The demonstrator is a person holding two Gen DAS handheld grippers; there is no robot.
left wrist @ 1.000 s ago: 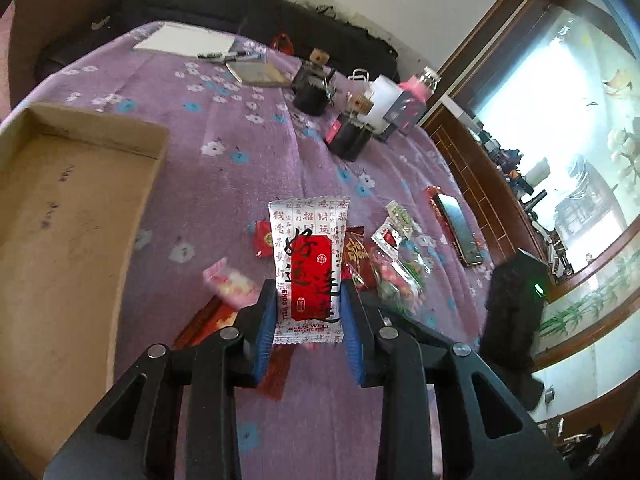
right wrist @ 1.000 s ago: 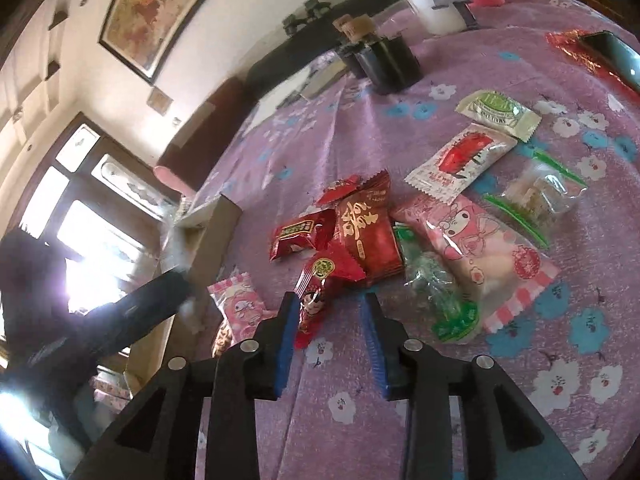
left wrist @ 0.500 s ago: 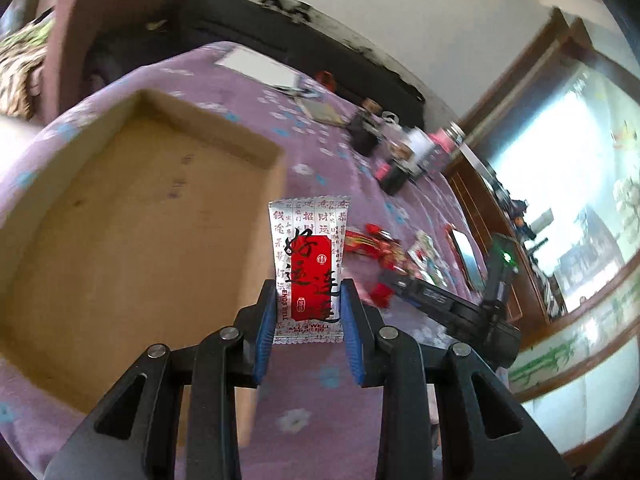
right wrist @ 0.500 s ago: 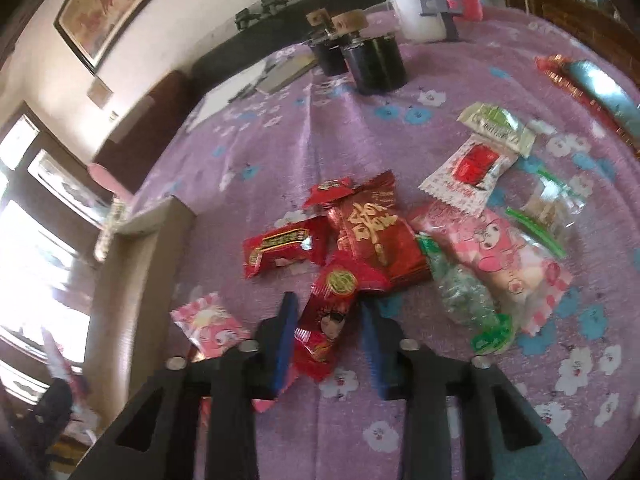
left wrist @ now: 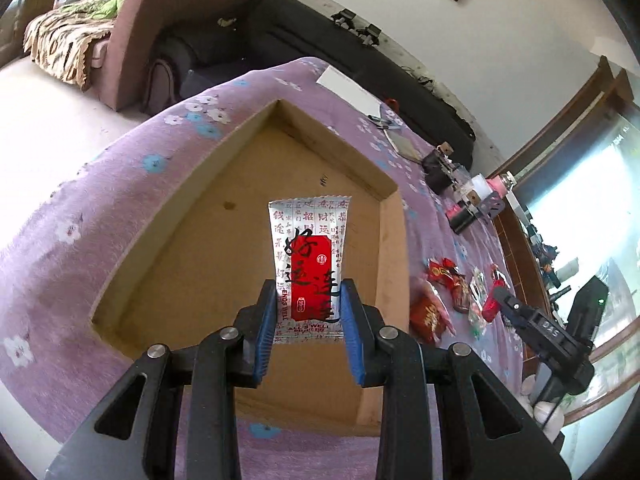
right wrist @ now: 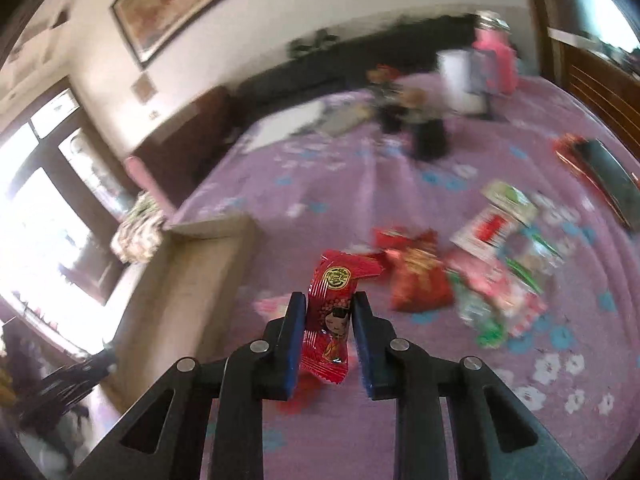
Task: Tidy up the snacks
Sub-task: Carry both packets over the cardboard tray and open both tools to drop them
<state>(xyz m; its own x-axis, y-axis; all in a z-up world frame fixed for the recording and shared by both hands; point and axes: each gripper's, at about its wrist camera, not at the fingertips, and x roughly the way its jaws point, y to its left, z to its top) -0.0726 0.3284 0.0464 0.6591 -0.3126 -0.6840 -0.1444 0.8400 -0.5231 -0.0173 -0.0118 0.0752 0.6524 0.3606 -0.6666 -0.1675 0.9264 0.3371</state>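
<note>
Both grippers now carry a snack, and the left one has arrived over the box.

The left gripper [left wrist: 308, 308], which 1 second ago hung above the purple cloth, now holds its white-and-red packet [left wrist: 309, 258] upright over the bare floor of the cardboard box [left wrist: 192, 216], jaws clenched on the packet's lower half; a drop looks to be the next step. The right gripper [right wrist: 329, 332], which half a second ago straddled the red candy wrapper [right wrist: 332, 308] on the cloth, is now clamped on it and lifting it clear of the pile of snacks [right wrist: 472, 276] to its right. The packets are thin, crinkly film with crimped ends; the box is matte brown board; the tablecloth [left wrist: 80, 216] is fuzzy with printed flowers.
</note>
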